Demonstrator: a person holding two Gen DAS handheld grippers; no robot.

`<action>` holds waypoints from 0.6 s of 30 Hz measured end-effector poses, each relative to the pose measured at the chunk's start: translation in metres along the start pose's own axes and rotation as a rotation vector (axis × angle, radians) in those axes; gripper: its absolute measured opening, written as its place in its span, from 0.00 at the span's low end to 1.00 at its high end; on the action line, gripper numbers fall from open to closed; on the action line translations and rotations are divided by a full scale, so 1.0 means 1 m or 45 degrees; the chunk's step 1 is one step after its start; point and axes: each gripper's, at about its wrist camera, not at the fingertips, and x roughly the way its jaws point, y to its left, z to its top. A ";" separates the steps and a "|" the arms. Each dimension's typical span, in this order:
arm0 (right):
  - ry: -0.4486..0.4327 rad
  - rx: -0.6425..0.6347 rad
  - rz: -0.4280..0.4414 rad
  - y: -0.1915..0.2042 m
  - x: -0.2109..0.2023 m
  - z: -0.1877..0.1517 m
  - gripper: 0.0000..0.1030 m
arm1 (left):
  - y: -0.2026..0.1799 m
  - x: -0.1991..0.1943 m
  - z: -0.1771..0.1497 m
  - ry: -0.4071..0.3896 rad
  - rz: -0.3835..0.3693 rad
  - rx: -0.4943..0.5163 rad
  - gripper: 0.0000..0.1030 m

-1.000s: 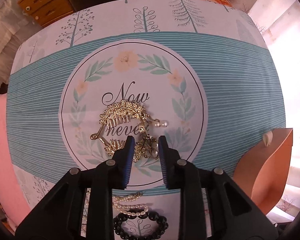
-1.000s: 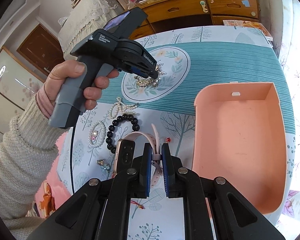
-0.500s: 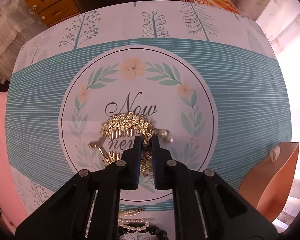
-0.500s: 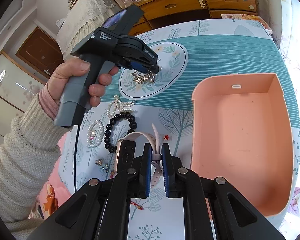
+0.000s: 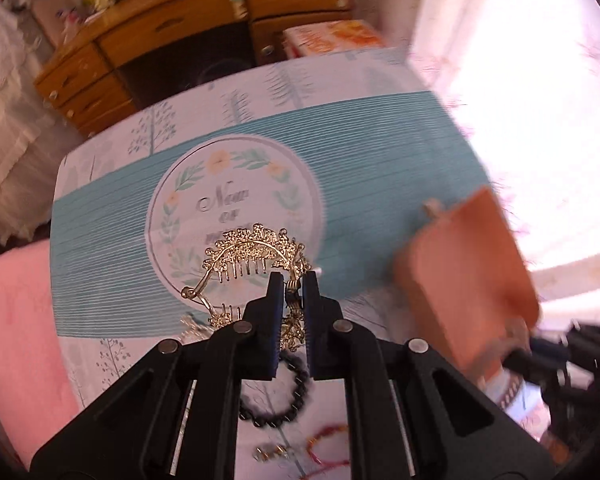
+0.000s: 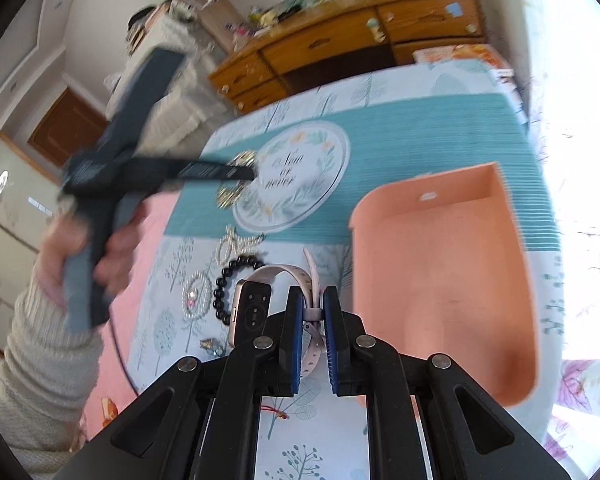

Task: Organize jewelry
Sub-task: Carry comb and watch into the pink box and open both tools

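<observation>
Left gripper [image 5: 290, 292] clenched on gold filigree hair comb [image 5: 252, 254], ornate w/ leafy scrollwork & short teeth, dangling ahead of jaws; right gripper [image 6: 313, 316] pinches pale-pink watch [image 6: 260, 308] strap.

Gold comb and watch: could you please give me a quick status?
Left claw shut on gold comb, lifted off the cloth. Right claw shut on watch strap. Pink tray empty, nothing blocking it.
</observation>
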 end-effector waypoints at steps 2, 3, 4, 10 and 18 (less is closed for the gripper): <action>-0.045 0.030 -0.010 -0.006 -0.014 0.000 0.10 | -0.023 -0.026 -0.009 -0.041 -0.048 0.057 0.07; -0.072 0.045 -0.023 -0.008 -0.021 -0.001 0.10 | -0.036 -0.037 -0.013 -0.062 -0.075 0.085 0.07; -0.099 0.057 -0.042 -0.011 -0.029 -0.002 0.10 | -0.051 -0.048 -0.017 -0.076 -0.098 0.106 0.07; -0.226 0.147 -0.207 -0.036 -0.065 -0.017 0.10 | -0.118 -0.069 -0.029 -0.132 -0.277 0.260 0.07; -0.214 0.333 -0.293 -0.089 -0.044 -0.053 0.10 | -0.174 -0.009 -0.032 -0.154 -0.365 0.261 0.07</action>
